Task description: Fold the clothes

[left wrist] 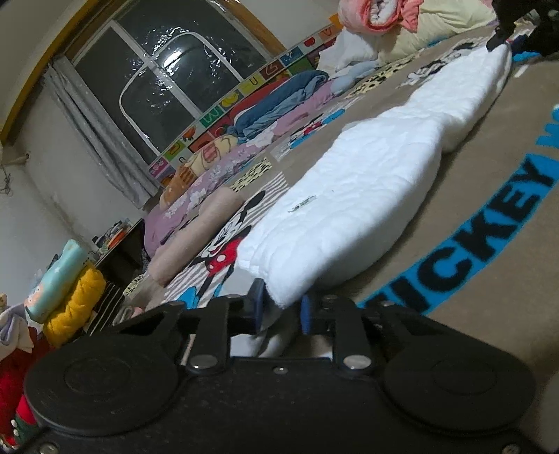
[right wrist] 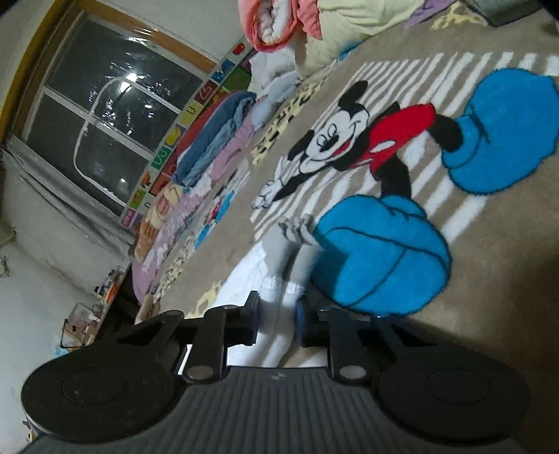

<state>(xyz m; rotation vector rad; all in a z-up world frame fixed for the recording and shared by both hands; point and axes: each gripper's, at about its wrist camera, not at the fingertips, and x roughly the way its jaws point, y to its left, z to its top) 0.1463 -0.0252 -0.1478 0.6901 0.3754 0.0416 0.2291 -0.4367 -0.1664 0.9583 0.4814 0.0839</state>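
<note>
A white padded garment [left wrist: 367, 174] lies stretched across the tan cartoon blanket [left wrist: 489, 279], folded into a long band. My left gripper [left wrist: 281, 309] is shut on its near corner, the cloth pinched between the blue pads. The right gripper [left wrist: 503, 31] shows as a dark shape at the garment's far end. In the right wrist view, my right gripper [right wrist: 279, 314] is shut on a white hem of the garment [right wrist: 279, 300], low over the blanket [right wrist: 489, 349].
Folded blue, pink and purple clothes [left wrist: 279, 101] line the far edge of the bed below a dark window [left wrist: 167, 80]. A beige rolled pillow [left wrist: 195, 234] lies beside them. Yellow and pink bedding [right wrist: 314, 24] is heaped at the head end.
</note>
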